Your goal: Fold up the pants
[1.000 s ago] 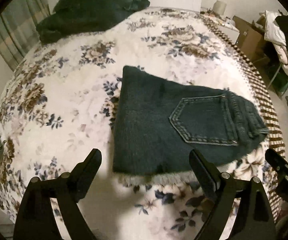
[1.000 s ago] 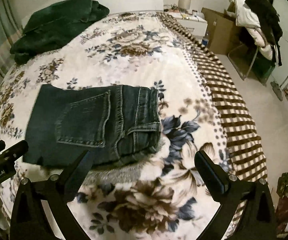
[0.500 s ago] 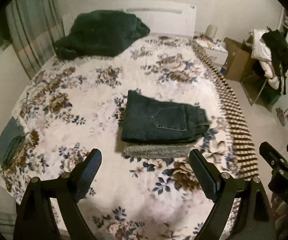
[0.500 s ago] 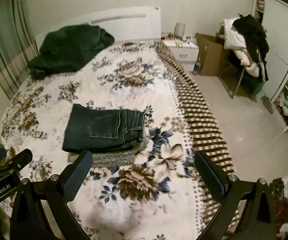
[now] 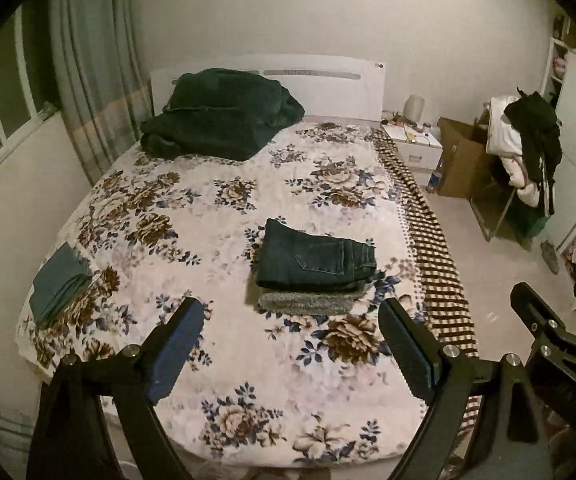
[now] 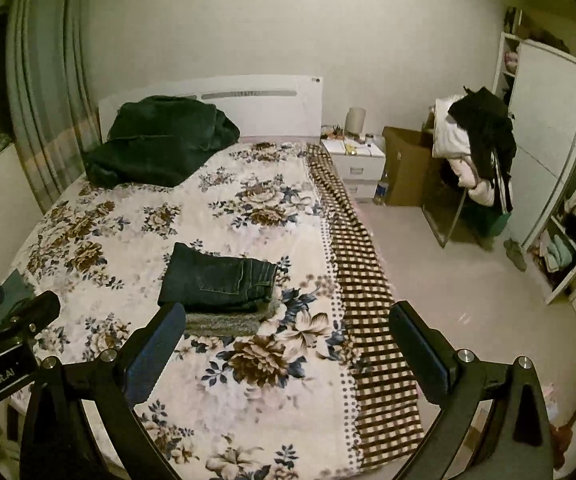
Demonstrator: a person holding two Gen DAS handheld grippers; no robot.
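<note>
Dark blue jeans [image 5: 313, 258] lie folded into a neat rectangle on top of a folded grey garment [image 5: 307, 303], on the right half of the floral bed. They also show in the right wrist view [image 6: 218, 280]. My left gripper [image 5: 291, 344] is open and empty, held well back from the stack above the bed's foot. My right gripper [image 6: 288, 340] is open and empty, also far back from the jeans. The right gripper shows at the right edge of the left wrist view [image 5: 547, 320].
A dark green blanket [image 5: 216, 116] is heaped by the white headboard. Folded teal clothes [image 5: 58, 282] lie at the bed's left edge. A nightstand [image 6: 353, 166], cardboard box [image 6: 405, 166], clothes-draped chair [image 6: 473, 148] and wardrobe [image 6: 547, 152] stand to the right.
Both grippers have pulled far back and up from the folded jeans, so the whole bed and room are now in view. The jeans have not moved.
</note>
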